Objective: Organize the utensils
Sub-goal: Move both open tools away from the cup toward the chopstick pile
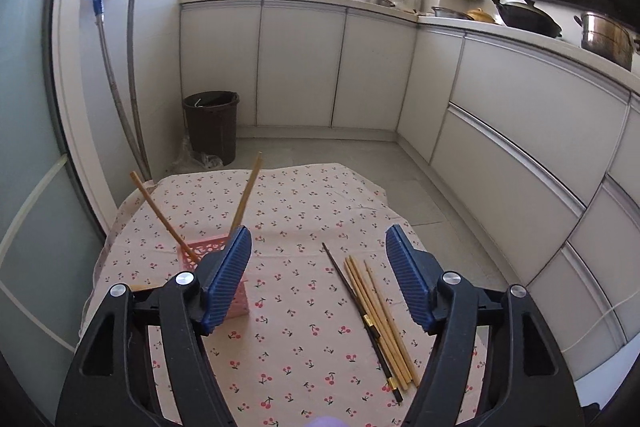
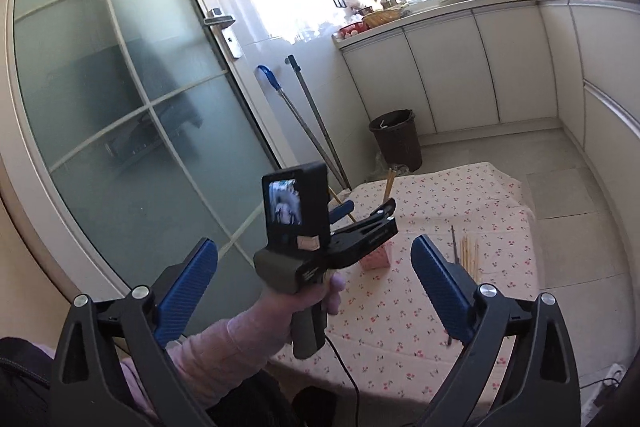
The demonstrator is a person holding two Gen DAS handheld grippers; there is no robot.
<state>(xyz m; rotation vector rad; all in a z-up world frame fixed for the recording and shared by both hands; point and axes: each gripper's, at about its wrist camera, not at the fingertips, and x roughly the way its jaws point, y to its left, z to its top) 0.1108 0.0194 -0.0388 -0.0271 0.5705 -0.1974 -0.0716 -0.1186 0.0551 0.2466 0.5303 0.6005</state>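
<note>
Pink perforated holder (image 1: pixel 208 251) stood upright on the cherry-print cloth, ahead of my left pad. Two pale wooden chopsticks (image 1: pixel 246 195) leaned out of it, splayed apart in a V. Loose bundle of wooden chopsticks (image 1: pixel 378 307) lay flat, well right of the holder, roughly parallel; one dark chopstick (image 1: pixel 360 307) alongside, apparently touching the bundle.
</note>
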